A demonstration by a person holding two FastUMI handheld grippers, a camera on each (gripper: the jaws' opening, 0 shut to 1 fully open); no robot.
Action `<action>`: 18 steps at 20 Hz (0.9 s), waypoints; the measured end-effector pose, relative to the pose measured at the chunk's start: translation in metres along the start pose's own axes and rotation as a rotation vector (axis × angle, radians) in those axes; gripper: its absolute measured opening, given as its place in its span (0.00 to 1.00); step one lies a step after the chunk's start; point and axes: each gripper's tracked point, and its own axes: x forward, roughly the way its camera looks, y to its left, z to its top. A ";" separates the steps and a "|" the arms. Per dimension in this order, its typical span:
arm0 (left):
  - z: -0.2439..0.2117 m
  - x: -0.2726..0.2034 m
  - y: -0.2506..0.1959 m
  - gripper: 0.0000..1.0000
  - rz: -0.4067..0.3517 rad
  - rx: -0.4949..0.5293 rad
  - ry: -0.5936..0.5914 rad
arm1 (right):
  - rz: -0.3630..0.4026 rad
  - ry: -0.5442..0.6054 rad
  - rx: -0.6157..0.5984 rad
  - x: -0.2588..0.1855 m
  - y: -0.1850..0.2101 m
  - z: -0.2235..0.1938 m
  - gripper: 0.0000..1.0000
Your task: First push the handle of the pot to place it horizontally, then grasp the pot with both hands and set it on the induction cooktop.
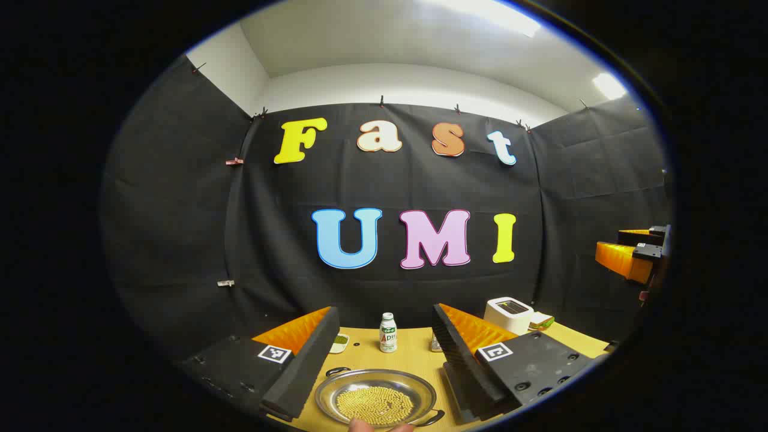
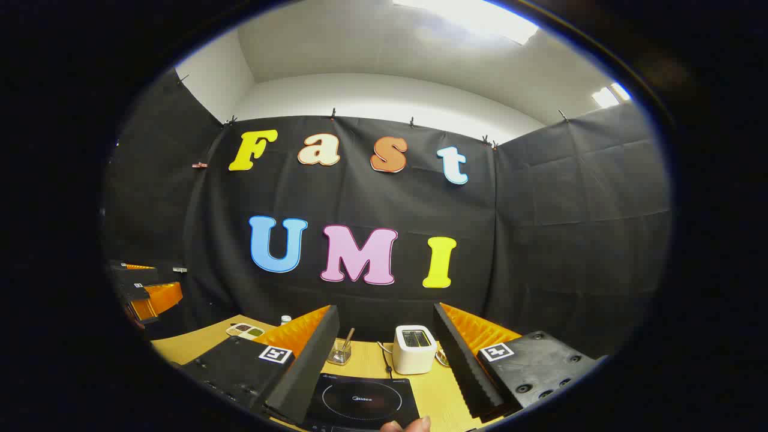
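Note:
The pot (image 1: 375, 399) is a shallow steel pan holding yellow beans. It rests on the wooden table (image 1: 414, 351) in the left gripper view, low between the fingers of my left gripper (image 1: 384, 315), which is open. One loop handle (image 1: 338, 371) points to the far left and the other (image 1: 433, 417) to the near right. The black induction cooktop (image 2: 360, 402) lies on the table low between the fingers of my right gripper (image 2: 384, 315), also open and empty. Each gripper shows at the edge of the other's view, the right gripper (image 1: 612, 243) and the left gripper (image 2: 165, 279), both raised.
A small white bottle (image 1: 388, 332) stands behind the pot, with a small dish (image 1: 340, 342) to its left. A white toaster (image 2: 415, 349) and a glass holding a stick (image 2: 341, 351) stand behind the cooktop. A fingertip (image 2: 408, 425) shows at the bottom edge.

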 end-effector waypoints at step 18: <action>0.009 0.004 0.005 0.97 -0.010 0.033 -0.031 | 0.009 -0.019 -0.033 -0.001 0.014 0.011 0.98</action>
